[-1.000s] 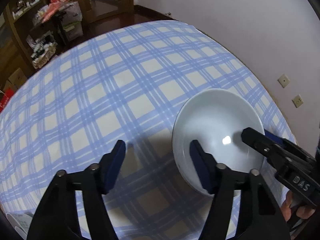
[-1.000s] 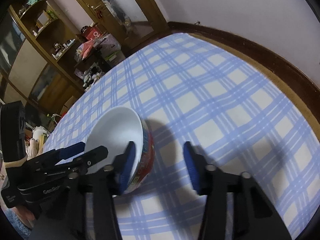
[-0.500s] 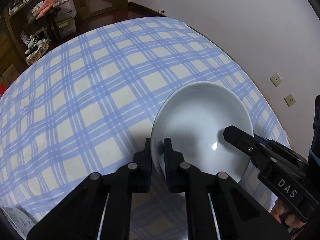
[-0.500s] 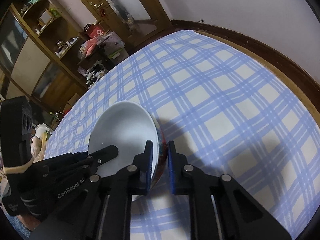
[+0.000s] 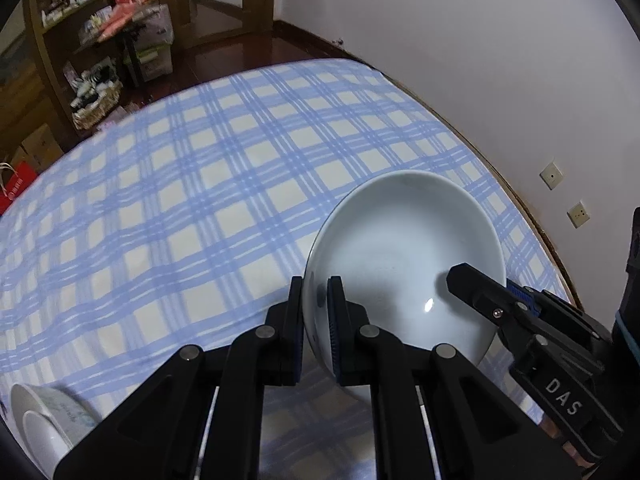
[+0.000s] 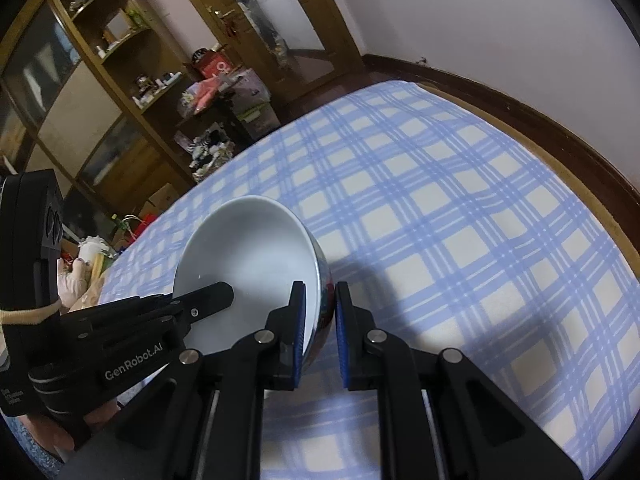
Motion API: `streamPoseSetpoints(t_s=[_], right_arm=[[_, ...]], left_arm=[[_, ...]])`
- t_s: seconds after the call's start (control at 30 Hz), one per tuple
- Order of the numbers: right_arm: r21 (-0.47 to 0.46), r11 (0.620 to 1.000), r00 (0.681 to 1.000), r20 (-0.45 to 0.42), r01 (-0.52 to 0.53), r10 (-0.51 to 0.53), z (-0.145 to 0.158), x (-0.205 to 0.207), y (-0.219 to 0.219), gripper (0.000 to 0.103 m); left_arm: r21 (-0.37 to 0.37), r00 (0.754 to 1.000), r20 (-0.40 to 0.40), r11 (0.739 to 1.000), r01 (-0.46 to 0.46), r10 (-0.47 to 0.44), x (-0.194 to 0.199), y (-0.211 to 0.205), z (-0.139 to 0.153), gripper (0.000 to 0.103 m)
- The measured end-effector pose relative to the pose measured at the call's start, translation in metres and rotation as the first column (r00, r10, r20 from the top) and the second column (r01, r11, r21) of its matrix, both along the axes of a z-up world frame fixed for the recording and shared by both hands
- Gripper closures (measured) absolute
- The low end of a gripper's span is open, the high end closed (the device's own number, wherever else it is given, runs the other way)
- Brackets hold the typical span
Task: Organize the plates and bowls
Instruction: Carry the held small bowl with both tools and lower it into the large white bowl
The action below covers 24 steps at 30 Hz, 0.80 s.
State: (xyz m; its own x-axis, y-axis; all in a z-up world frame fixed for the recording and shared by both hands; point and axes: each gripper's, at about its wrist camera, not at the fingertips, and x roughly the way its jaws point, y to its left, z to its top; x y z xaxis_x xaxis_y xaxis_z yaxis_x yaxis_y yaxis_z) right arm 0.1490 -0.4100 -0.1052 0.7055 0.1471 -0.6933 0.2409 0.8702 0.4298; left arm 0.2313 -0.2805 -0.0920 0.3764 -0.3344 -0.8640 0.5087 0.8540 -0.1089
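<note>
A white bowl (image 5: pixel 404 248) with a red and blue patterned outside (image 6: pixel 248 256) is held above the blue checked tablecloth (image 5: pixel 200 200). My left gripper (image 5: pixel 314 312) is shut on its left rim. My right gripper (image 6: pixel 319 320) is shut on its right rim, one finger inside and one outside. In the left wrist view the right gripper (image 5: pixel 516 312) reaches in from the right. In the right wrist view the left gripper (image 6: pixel 200 300) reaches in from the left.
A second white bowl with a faint green pattern (image 5: pixel 44 424) lies tilted at the table's near left corner. A white wall with sockets (image 5: pixel 552 176) is close on the right. Wooden shelves and clutter (image 6: pixel 120 80) stand beyond the table's far edge.
Both grippers shut on opposite rims of the bowl a second ago. Since then the bowl has risen off the cloth and the view has tilted up toward the room.
</note>
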Motion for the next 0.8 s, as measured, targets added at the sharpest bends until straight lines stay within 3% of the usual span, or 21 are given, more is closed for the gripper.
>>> streamPoseSetpoints(t_s=[0.3, 0.8], right_arm=[[-0.091, 0.994, 0.997, 0.038, -0.056, 0.060, 0.038, -0.014, 0.050, 0.088], [-0.127, 0.981, 0.982, 0.104, -0.145, 0.159, 0.084, -0.043, 0.130, 0.088]], left_arm=[[-0.014, 0.997, 0.039, 0.998, -0.058, 0.059, -0.023, 0.046, 0.035, 0.092], [-0.049, 0.984, 0.086, 0.987, -0.154, 0.158, -0.069, 0.135, 0.080, 0.092]])
